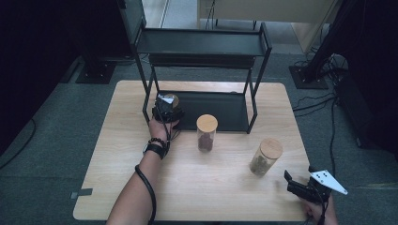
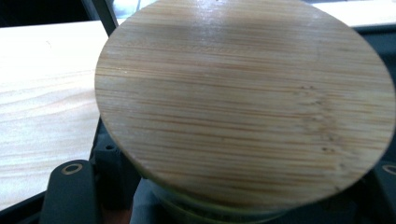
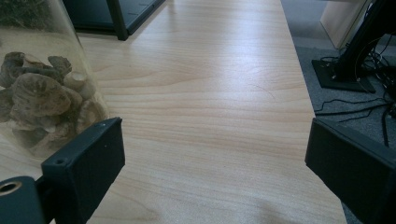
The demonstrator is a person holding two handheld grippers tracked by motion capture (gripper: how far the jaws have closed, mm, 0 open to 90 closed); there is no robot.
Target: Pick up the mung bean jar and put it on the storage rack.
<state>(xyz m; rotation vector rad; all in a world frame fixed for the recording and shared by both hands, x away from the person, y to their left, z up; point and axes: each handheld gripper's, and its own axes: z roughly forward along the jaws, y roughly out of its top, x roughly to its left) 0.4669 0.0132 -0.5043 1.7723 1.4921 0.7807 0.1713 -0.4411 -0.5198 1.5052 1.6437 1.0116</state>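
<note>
Three unlabelled (bamboo-lidded) jars [image 1: 206,132]

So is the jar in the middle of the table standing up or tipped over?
Upright. The middle jar stands on its base on the table, bamboo lid on top and dark contents showing through the glass.

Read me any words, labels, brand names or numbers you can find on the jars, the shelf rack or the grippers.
None: no readable text.
The jar lids and the bamboo lid are plain wood.
The black rack is unmarked.
The grey plate on the right gripper bears only small dark dots, no letters.
</note>
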